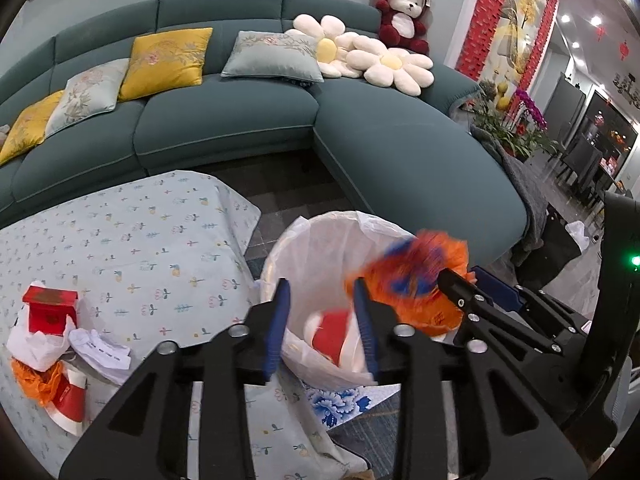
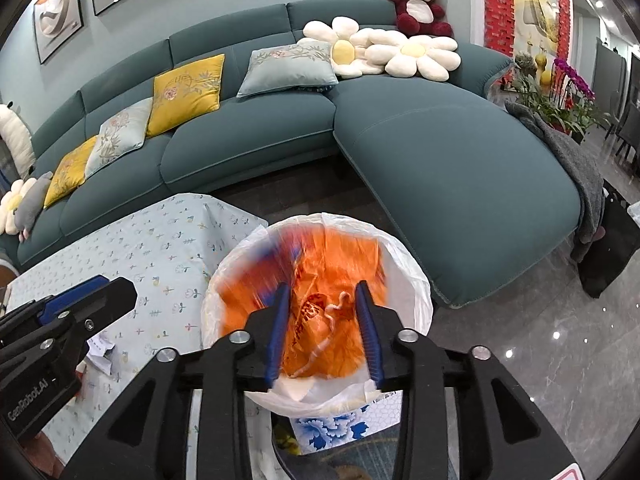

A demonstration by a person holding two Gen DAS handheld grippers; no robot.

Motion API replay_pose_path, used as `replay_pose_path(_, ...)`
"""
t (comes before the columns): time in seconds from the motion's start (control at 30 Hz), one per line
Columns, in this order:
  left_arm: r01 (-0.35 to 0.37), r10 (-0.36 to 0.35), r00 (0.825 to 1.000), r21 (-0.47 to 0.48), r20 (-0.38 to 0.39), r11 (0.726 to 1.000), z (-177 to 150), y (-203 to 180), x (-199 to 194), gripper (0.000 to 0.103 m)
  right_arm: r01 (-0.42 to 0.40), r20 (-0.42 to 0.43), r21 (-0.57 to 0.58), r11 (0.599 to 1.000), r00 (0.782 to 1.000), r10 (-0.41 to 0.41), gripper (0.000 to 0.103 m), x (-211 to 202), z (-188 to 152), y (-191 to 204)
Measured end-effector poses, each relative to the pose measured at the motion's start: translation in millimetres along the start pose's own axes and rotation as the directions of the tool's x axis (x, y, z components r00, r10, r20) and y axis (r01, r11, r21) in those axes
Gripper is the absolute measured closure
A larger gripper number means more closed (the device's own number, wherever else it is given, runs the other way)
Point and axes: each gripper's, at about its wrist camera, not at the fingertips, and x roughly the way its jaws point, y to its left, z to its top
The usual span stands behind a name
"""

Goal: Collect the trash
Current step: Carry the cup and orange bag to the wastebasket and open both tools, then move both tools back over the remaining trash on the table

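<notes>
Left wrist: floral tablecloth (image 1: pixel 132 240), prob. lounge w/ sofa (image 1: pixel 224 128)

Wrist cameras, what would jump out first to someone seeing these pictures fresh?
The blurred orange plastic bag over the white-lined trash bin, right ahead of the open right gripper. Behind it, the teal sofa curves across the room, with a red teddy bear on its back. More trash, including a red box, lies left on the patterned tablecloth.

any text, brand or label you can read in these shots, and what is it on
"GenRobot.AI": white print on the black left gripper body, right wrist view.
Crumpled white paper slip on the floral tablecloth: dark print, too small to read.
Red box: gold marking, illegible.
Orange plastic bag: print blurred.
</notes>
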Motion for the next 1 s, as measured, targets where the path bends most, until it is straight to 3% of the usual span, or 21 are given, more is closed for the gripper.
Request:
replay_pose_path(0.33,-0.019,0.02,1.0,-0.042,0.017,0.999,-2.4,18.7,-21.2,0.069,-0.01,0.03,-0.02,1.0,1.0,0.01,0.062,-20.3,0.3,16.4)
replay_pose_path(0.47,-0.036,0.039,0.998,-0.069,0.04,0.997,-4.8,28.0,-37.8,0.06,-0.02,0.044,-0.041,0.999,0.999,0.022,0.06,-32.4,0.8,29.7)
replay_pose_path(0.53,-0.041,0.045,0.998,-0.079,0.05,0.996,-5.6,33.6,-45.8,0.06,-0.022,0.057,-0.049,0.999,0.998,0.024,0.055,-39.5,0.4,37.1)
replay_pose_path(1.0,-0.116,0.136,0.985,-0.177,0.107,0.977,-29.4,89.8,-105.8,0.048,-0.07,0.097,-0.133,0.989,0.992,0.083,0.048,-82.7,-9.5,99.7)
